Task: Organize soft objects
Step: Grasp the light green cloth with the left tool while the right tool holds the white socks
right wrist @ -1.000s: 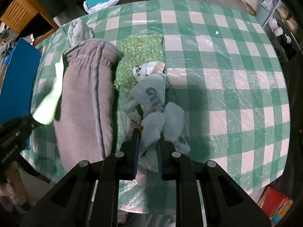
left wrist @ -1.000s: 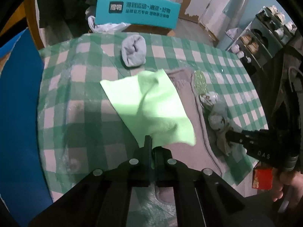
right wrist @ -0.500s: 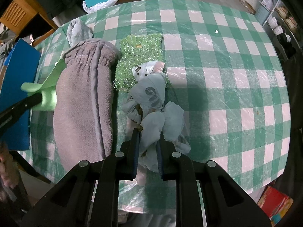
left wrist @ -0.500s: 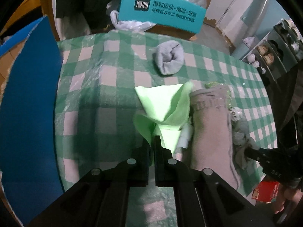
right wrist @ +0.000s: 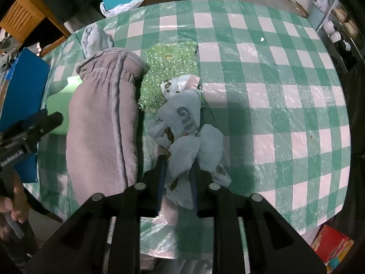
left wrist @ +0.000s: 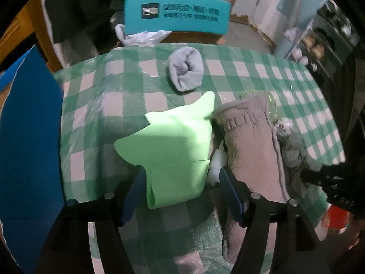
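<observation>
A: Left wrist view first. What did the left gripper (left wrist: 180,178) have?

B: Nothing pinched. Its jaws had just been opening and stood spread wide, with the green cloth (left wrist: 173,150) lying loose between them on the checked tablecloth (left wrist: 95,105), bunched and partly folded. It lay just beside the mauve towel roll (left wrist: 251,146), touching it or nearly so (blurred there).

A: So that piece counted as placed?

B: I judged so: dropped next to the roll, though not neat. The grey rolled sock (left wrist: 186,72) sat apart, further back toward the teal box (left wrist: 175,13), not yet lined up with the rest.

A: Right wrist view?

B: The right gripper (right wrist: 176,175) had its jaws a little apart, and they had just been opening too. The crumpled pale plastic bag (right wrist: 189,134) lay between them; I couldn't tell whether the pads pressed on it. It overlapped the sparkly green scouring cloth (right wrist: 170,68), which lay flat against the roll's other side.

A: What was left?

B: Probably tidying the bag, bringing the sock in, and maybe squaring the green cloth. Roughly midway, by my guess.
</observation>
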{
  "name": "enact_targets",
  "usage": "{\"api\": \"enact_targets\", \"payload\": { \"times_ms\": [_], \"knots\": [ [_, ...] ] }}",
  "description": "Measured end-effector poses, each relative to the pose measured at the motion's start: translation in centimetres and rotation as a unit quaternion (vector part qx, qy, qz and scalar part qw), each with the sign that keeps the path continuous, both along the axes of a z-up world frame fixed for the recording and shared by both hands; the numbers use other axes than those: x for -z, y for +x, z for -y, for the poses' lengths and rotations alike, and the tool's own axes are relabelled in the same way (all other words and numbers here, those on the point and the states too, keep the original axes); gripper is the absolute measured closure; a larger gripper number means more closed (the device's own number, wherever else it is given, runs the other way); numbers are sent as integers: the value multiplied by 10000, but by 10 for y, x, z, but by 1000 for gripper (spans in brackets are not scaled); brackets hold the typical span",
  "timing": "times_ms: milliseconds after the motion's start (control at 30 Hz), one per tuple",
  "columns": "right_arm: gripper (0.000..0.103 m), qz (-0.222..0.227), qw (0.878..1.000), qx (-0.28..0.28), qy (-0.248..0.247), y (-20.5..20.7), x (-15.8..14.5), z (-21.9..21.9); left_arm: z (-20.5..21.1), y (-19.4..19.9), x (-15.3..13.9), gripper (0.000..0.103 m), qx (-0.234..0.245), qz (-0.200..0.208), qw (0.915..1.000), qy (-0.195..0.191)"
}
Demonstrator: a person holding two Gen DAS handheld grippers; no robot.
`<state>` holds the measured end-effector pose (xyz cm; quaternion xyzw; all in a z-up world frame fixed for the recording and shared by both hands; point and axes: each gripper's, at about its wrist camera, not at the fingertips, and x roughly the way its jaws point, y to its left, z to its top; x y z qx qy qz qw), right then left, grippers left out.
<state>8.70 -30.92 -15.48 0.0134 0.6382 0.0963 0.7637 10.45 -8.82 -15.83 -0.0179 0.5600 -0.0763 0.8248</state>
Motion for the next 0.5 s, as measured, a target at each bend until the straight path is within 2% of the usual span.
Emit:
{"api": "enact_targets", "payload": {
  "times_ms": [167, 233, 500],
  "knots": [
    [63, 39, 10000, -2, 31, 1, 0, -4, 9, 5, 8, 34, 194, -29, 9995, 243],
    [54, 27, 10000, -63, 5, 2, 3, -7, 9, 7, 12, 34, 196, -82, 9995, 253],
    [53, -44, 9999, -70, -141, 8, 12, -7, 3, 11, 18, 32, 157, -98, 9998, 116]
  ]
}}
